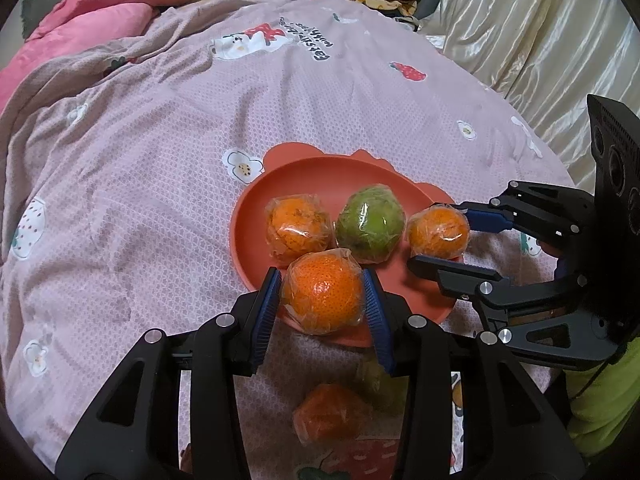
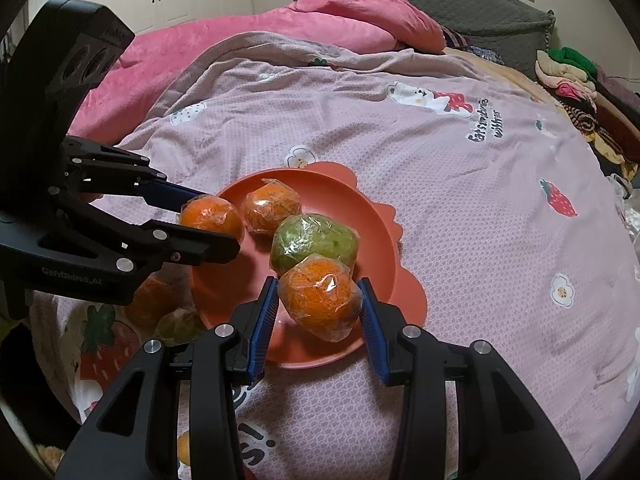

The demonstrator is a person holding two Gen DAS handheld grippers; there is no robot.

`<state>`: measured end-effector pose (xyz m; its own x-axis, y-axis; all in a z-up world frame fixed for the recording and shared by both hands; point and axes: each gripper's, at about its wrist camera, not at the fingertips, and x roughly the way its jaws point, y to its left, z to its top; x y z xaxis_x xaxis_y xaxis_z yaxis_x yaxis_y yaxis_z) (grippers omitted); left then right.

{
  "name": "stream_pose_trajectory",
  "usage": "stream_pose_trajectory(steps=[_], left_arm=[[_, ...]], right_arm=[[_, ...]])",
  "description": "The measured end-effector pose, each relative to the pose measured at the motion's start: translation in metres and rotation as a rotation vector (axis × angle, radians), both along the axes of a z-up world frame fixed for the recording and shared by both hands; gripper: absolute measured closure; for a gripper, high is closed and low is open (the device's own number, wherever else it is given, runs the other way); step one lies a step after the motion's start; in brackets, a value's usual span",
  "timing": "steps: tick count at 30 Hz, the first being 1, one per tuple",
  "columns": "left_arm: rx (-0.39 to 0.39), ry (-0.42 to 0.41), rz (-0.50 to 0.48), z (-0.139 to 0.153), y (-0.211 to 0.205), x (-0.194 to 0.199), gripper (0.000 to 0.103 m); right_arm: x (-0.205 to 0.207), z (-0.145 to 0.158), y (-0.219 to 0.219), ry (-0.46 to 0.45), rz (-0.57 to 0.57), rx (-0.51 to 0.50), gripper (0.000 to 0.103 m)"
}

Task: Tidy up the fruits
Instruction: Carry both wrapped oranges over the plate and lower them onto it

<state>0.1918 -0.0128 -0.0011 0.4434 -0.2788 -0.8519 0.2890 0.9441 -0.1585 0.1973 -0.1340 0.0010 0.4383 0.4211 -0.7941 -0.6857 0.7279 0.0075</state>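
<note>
The left tongs [image 1: 322, 294] are closed on a wrapped orange [image 1: 322, 292] at the near rim of the orange plate [image 1: 320, 172]; the right tongs [image 2: 318, 304] likewise clamp a smaller wrapped orange [image 2: 320, 300] at the plate's right edge. Both seem poised to set fruit down beside the green fruit [image 1: 370, 226] and another orange [image 1: 298, 226]. The plate's far half is free, with open bedspread [image 1: 160, 140] all round.

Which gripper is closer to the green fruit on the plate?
Hard to tell, perhaps the right. The right gripper holds an orange almost touching the green fruit. The left gripper holds another orange just beside it too.
</note>
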Motion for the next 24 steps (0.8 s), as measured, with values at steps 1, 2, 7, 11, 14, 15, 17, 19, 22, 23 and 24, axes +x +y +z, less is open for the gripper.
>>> stream_pose_trajectory(steps=[1,2,7,11,14,15,17,19,22,23,24], left_arm=[[0.000,0.000,0.000,-0.0002,0.0001,0.0002,0.069],[0.001,0.000,0.000,-0.0001,-0.0001,0.0002,0.069],[0.001,0.000,-0.004,0.0002,-0.0006,0.0003,0.069],[0.000,0.000,-0.005,-0.0002,-0.0005,0.0007,0.069],[0.002,-0.001,-0.001,-0.0004,-0.0002,0.0012,0.069],[0.002,-0.002,0.001,-0.0007,0.0002,0.0012,0.069],[0.002,-0.006,0.001,-0.0001,0.0003,0.0012,0.069],[-0.010,-0.007,0.001,0.0011,0.0010,0.0011,0.069],[0.004,-0.010,0.002,0.0010,0.0013,0.0010,0.069],[0.001,-0.008,0.002,0.0008,0.0014,0.0011,0.069],[0.001,-0.008,0.000,0.0009,0.0011,0.0009,0.069]], right_arm=[[0.0000,-0.0005,0.0004,-0.001,0.001,-0.003,0.064],[-0.0001,-0.0009,0.0007,-0.002,0.001,-0.005,0.064],[-0.0010,-0.0006,0.0003,-0.006,0.001,-0.006,0.064],[-0.0011,-0.0012,0.0007,-0.007,0.001,-0.010,0.064],[-0.0011,-0.0021,0.0019,-0.005,0.004,-0.013,0.064],[-0.0012,-0.0023,0.0020,-0.006,0.004,-0.014,0.064],[-0.0011,-0.0023,0.0021,-0.005,0.005,-0.012,0.064],[-0.0004,-0.0034,0.0025,-0.006,0.002,-0.014,0.064],[-0.0004,-0.0050,0.0025,-0.006,0.004,-0.018,0.064],[-0.0005,-0.0054,0.0027,-0.005,0.005,-0.018,0.064],[-0.0006,-0.0054,0.0026,-0.006,0.005,-0.019,0.064]])
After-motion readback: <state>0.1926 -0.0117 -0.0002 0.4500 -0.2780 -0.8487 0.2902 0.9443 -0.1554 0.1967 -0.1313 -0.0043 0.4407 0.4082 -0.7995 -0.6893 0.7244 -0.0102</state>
